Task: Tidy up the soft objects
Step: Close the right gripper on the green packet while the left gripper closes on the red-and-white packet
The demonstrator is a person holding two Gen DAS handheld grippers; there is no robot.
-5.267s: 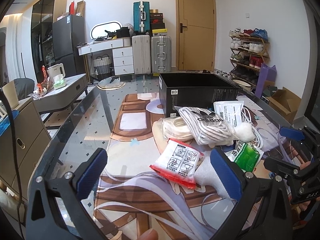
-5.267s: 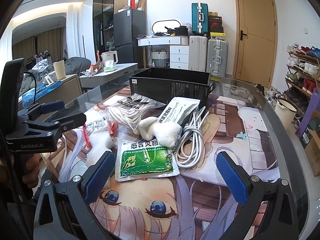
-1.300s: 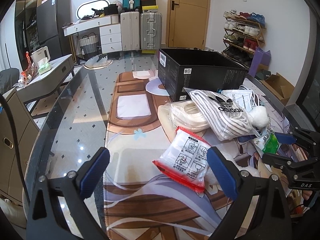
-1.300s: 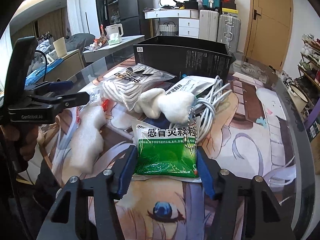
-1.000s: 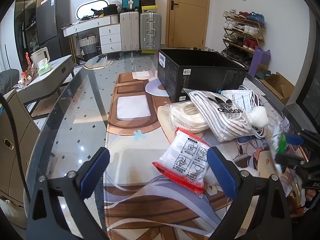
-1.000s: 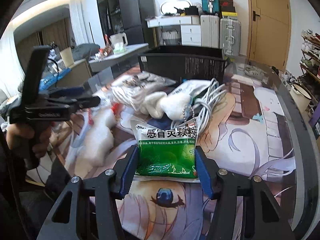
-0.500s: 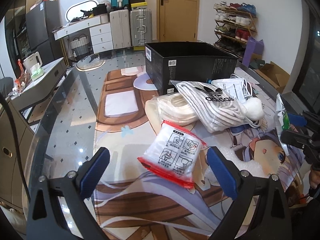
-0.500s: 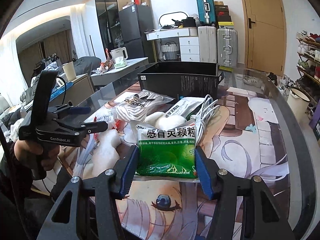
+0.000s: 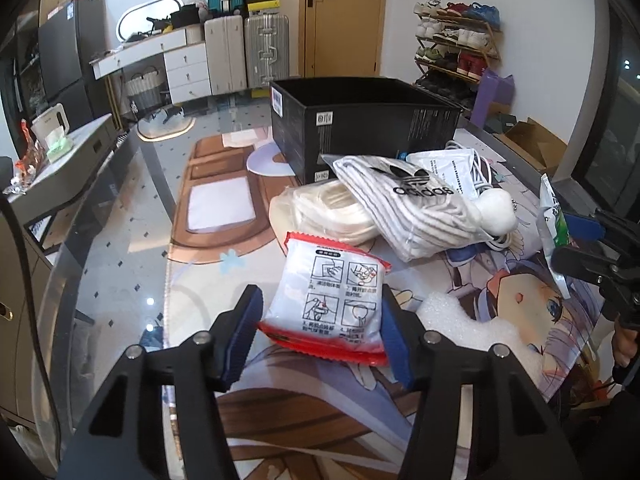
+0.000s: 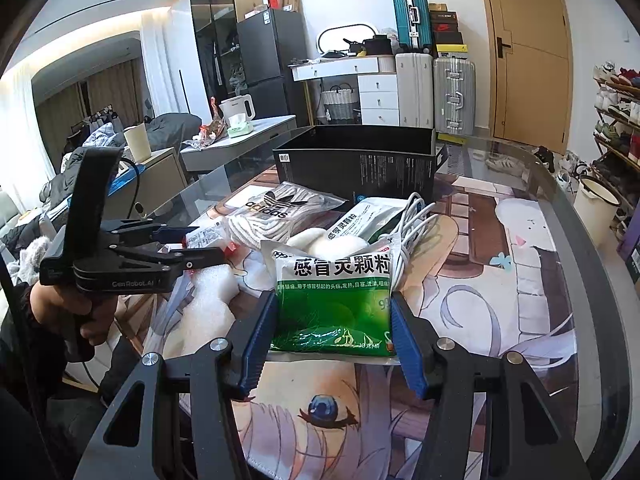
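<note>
On the glass table [image 10: 560,208], the left gripper [image 9: 320,332] closes around a red-edged white packet [image 9: 332,300]; the right gripper [image 10: 334,340] clamps a green sachet [image 10: 336,300] — its lower edge hidden behind the pads.

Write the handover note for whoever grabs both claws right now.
Left claw: jaws closing on the red-edged white pouch, lifted off the mat.
Right claw: shut on the green sachet, held up.
Black box stands open behind the pile; nothing seen inside it from here.
Left on the table: Adidas sock pack, white pouch, cable bundle, plush, foam piece.
</note>
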